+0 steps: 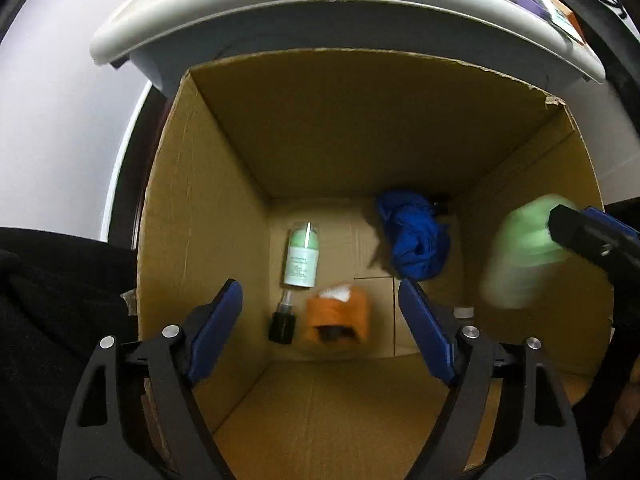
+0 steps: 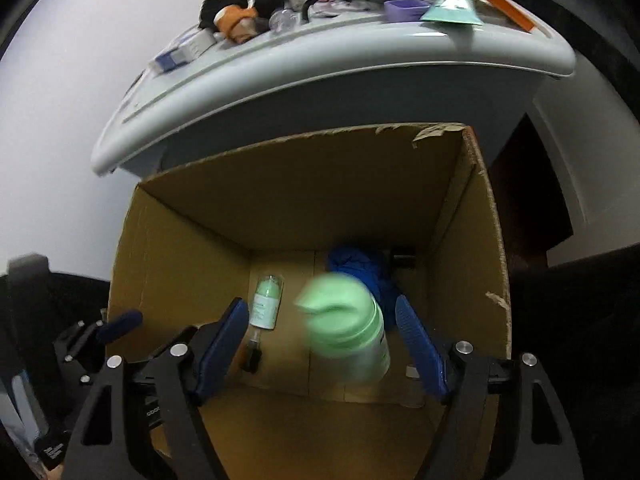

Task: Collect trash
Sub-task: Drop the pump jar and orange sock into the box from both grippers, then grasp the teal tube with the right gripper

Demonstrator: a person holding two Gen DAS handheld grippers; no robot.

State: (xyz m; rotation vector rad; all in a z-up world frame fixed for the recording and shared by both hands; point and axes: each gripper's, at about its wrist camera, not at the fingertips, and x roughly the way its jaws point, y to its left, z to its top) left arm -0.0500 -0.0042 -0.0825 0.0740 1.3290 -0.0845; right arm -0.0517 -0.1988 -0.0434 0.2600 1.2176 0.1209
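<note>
An open cardboard box (image 1: 224,216) stands on the floor below a white table; it also shows in the right wrist view (image 2: 168,264). My left gripper (image 1: 320,316) is open above it, and a blurred orange item (image 1: 338,316) is in the air between its fingers. My right gripper (image 2: 320,340) is open, and a blurred light green bottle (image 2: 348,332) is loose between its fingers, also in the left wrist view (image 1: 520,256). In the box lie a green-and-white bottle (image 1: 302,256), a small black bottle (image 1: 283,322) and a blue cloth (image 1: 414,236).
The white table (image 2: 320,80) behind the box carries several cluttered items, among them an orange-and-black toy (image 2: 236,16), a purple bowl (image 2: 404,9) and a teal packet (image 2: 454,10). Dark fabric lies to both sides of the box.
</note>
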